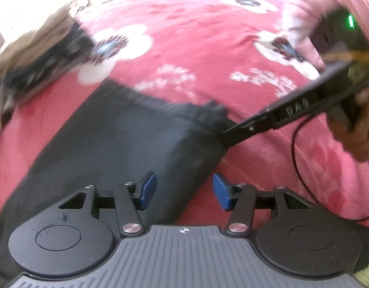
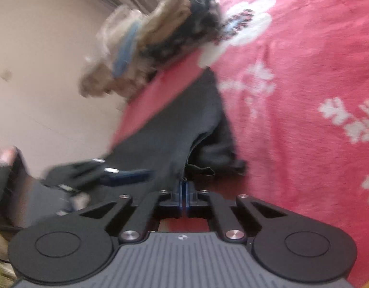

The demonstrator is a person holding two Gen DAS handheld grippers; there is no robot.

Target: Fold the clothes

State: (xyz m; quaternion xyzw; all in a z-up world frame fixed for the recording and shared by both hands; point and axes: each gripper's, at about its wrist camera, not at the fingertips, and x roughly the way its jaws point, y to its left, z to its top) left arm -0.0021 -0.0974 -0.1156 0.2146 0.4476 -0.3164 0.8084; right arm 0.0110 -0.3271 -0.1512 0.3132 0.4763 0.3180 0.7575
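Two grippers are at work on one dark grey garment [image 1: 126,139], a smooth, matte cloth lying as a long folded strip on the red bedspread [image 1: 184,48], whose soft weave carries big white flowers and pale sprigs. My left gripper [image 1: 185,192] hangs just above the near end of the cloth, its blue-padded fingers [image 1: 149,187] spread wide apart and holding nothing. My right gripper [image 2: 183,187] has its fingers [image 2: 189,198] pressed together on a bunched edge of the garment, which rises in soft creases from the pinch. Seen from the left wrist, its thin black tip meets the cloth's far corner. Some crumpled beige and black clothes [image 2: 160,36], blurred, lie heaped at the bedspread's edge.
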